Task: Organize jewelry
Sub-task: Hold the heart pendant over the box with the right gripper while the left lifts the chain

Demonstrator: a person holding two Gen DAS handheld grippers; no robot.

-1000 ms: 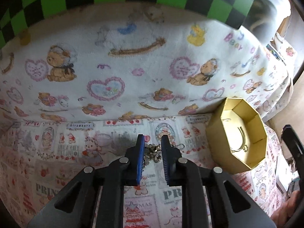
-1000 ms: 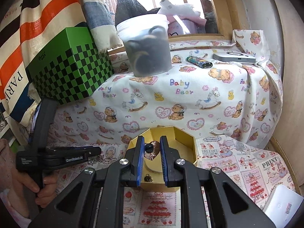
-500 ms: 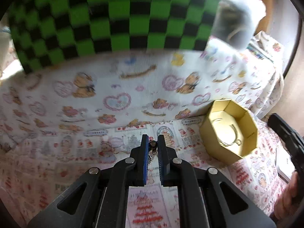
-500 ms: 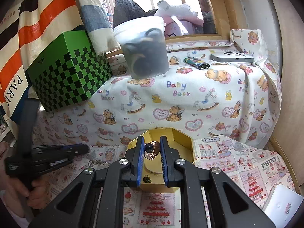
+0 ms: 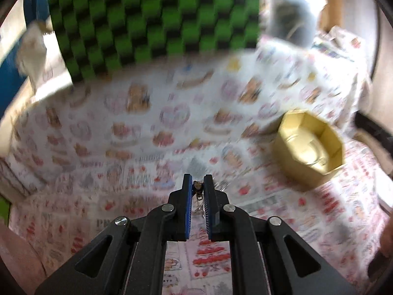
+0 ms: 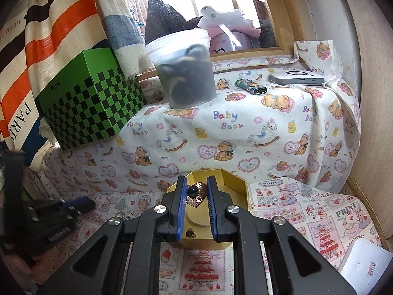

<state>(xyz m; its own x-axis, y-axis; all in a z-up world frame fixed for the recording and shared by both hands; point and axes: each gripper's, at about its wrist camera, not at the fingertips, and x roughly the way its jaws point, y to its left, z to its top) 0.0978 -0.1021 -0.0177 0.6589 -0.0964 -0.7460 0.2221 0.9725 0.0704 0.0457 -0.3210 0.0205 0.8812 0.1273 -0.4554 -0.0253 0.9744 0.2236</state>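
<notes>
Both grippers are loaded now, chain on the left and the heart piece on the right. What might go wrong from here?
1. The chain is pinched only at the left gripper tips and its tail dangles, so it may slip or snag.
2. The right gripper holds the heart pendant right over the gold box, crowding the left's drop.
3. The box looks light; a bump may shift it.

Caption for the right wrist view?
Right hand-held gripper holds a heart-shaped gold pendant over the octagonal gold cardboard box.
</notes>
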